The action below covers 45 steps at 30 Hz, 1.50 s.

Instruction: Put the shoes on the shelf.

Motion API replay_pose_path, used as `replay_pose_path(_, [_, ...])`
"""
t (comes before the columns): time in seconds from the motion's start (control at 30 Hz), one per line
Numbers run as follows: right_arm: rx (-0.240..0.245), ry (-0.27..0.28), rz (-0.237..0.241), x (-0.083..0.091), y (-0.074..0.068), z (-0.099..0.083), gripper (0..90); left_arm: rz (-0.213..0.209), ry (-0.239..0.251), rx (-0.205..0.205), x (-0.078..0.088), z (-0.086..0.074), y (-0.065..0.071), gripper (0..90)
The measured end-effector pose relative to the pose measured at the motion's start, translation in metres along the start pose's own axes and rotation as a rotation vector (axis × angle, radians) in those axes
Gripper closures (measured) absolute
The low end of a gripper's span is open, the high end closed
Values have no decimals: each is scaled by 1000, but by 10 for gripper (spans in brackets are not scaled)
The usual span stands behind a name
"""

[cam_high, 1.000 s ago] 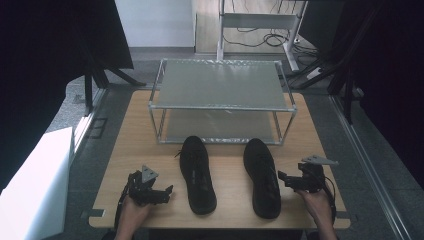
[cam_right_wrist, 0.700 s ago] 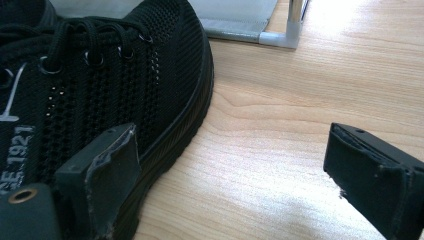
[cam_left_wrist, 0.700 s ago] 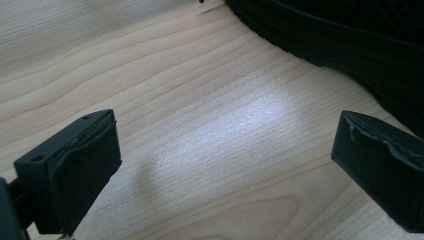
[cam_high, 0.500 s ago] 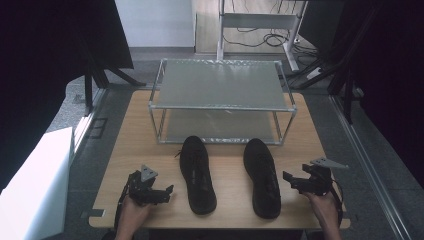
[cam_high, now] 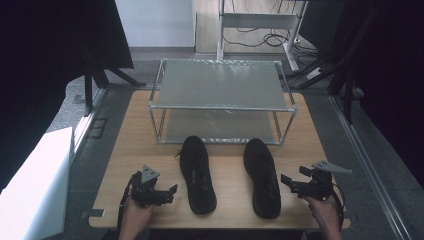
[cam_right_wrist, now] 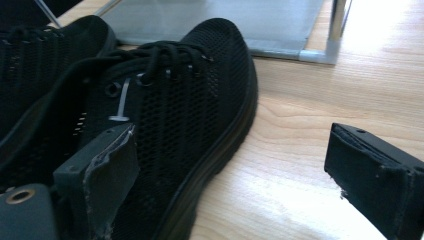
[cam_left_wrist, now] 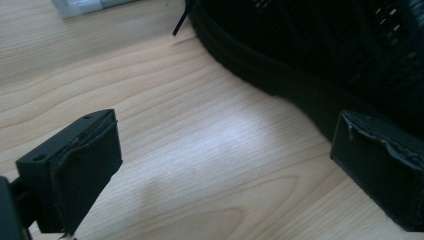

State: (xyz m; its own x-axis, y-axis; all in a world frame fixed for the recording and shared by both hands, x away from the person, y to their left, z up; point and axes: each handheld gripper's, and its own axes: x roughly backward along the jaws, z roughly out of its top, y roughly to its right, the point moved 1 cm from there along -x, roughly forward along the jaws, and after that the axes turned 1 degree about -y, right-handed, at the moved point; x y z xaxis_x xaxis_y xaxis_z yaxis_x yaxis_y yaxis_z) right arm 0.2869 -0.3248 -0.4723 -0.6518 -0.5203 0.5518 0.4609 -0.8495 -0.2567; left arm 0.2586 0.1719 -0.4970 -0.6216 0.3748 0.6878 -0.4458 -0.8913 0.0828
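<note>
Between the two grippers, both black mesh shoes lie heel-near, toes toward the wire rack (cam_high: 222, 105); right gripper (cam_high: 294, 184) flanks the right shoe (cam_high: 262, 175), left gripper (cam_high: 167, 192) the left shoe (cam_high: 197, 172), jaws wide, empty.

The left claw (cam_high: 170, 192) is a black, blocky tool with a small grey three-cornered plate on top and a black cable looping from its rear past the wrist. The right claw (cam_high: 289, 182) is built alike, black with a larger pale grey triangular plate and a black cable curving round behind the hand. Seen close in the gripper views, each claw (cam_left_wrist: 225, 180) ends in two thick rectangular black jaws faced with dark rubbery pads (cam_left_wrist: 87, 185), their edges frayed and chipped pale. A round brass-rimmed screw hole sits in the right claw (cam_right_wrist: 232, 185) body. The forearms show no sleeves.
</note>
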Motion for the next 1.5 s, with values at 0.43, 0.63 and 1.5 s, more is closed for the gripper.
replay_pose_path(0.43, [-32, 9, 85, -10, -22, -1, 67, -74, 96, 81, -1, 21, 28, 0])
replay_pose_path(0.63, [-48, -22, 110, -28, -24, -3, 81, -106, 104, 75, -12, 36, 41, 0])
replay_pose_path(1.5, [32, -24, -166, -64, -31, 2, 666, -6, 3, 96, -54, 50, 26, 482])
